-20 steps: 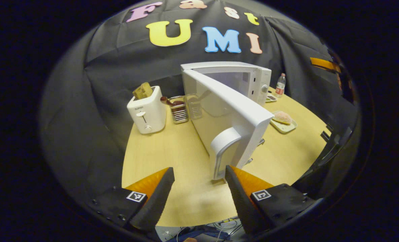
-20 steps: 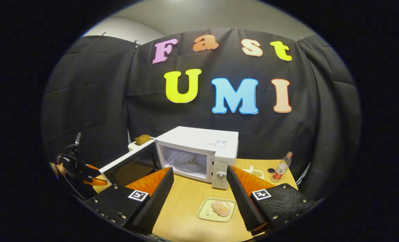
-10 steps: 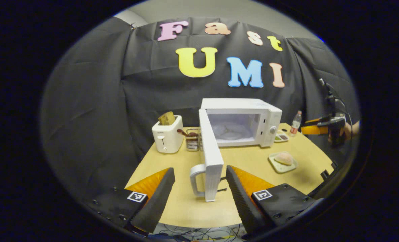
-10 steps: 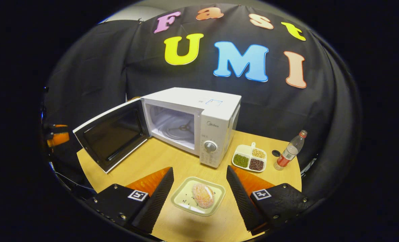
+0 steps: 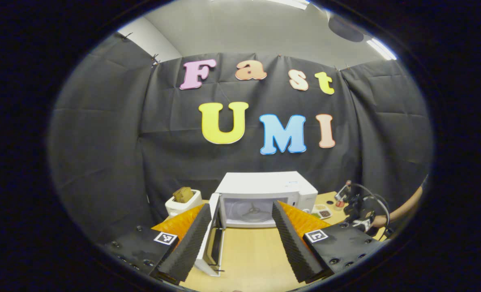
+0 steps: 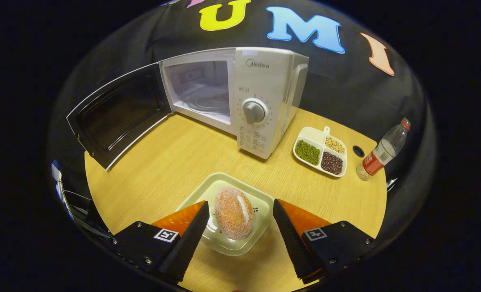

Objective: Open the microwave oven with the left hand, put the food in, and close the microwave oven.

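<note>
In the left gripper view the toaster sits half hidden behind the left gripper — spread wide, empty. The microwave door hangs open. The right gripper gapes around the sugared bun on its plate — contact unclear.

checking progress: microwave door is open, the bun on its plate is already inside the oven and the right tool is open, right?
Not quite. The bun and its plate are on the table, between the fingers of the open right tool, as the right gripper view shows. The microwave door is open.
</note>
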{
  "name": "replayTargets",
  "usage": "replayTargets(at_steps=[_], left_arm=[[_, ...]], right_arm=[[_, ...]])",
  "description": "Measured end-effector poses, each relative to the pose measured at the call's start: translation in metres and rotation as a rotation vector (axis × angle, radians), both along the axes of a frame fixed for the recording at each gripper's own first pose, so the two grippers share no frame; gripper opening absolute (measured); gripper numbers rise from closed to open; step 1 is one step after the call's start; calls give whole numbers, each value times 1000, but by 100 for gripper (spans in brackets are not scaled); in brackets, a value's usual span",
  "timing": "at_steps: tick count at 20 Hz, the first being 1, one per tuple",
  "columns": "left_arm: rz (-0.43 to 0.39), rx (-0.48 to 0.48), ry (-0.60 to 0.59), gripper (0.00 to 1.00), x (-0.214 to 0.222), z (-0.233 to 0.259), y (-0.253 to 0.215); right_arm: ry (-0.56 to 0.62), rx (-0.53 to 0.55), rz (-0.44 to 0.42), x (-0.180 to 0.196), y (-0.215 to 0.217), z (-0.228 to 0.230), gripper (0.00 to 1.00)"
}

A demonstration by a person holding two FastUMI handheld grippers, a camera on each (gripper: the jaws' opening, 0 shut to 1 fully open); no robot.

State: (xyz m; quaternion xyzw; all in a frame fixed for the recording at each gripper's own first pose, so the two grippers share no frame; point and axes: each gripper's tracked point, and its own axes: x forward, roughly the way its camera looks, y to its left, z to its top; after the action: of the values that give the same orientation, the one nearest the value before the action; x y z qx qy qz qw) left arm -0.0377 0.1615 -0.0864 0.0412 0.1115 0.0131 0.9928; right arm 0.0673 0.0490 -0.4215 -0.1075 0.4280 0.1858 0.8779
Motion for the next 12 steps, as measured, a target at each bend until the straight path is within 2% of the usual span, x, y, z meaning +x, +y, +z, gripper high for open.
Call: replayTargets(at_steps=[4, 9, 11, 12], left_arm=[[-36, -10, -28, 99, 27, 11, -46], [-31, 13, -28, 98, 35, 15, -60], [-19, 8, -30, 97, 31, 16, -55], [-11, 5, -30, 99, 30, 15, -52]], right_arm=[[66, -10, 27, 1, 1, -31, 97], [167, 23, 36, -7, 10, -54, 95], [176, 2, 53, -8, 13, -59, 84], [166, -7, 64, -8, 13, -57, 74]])
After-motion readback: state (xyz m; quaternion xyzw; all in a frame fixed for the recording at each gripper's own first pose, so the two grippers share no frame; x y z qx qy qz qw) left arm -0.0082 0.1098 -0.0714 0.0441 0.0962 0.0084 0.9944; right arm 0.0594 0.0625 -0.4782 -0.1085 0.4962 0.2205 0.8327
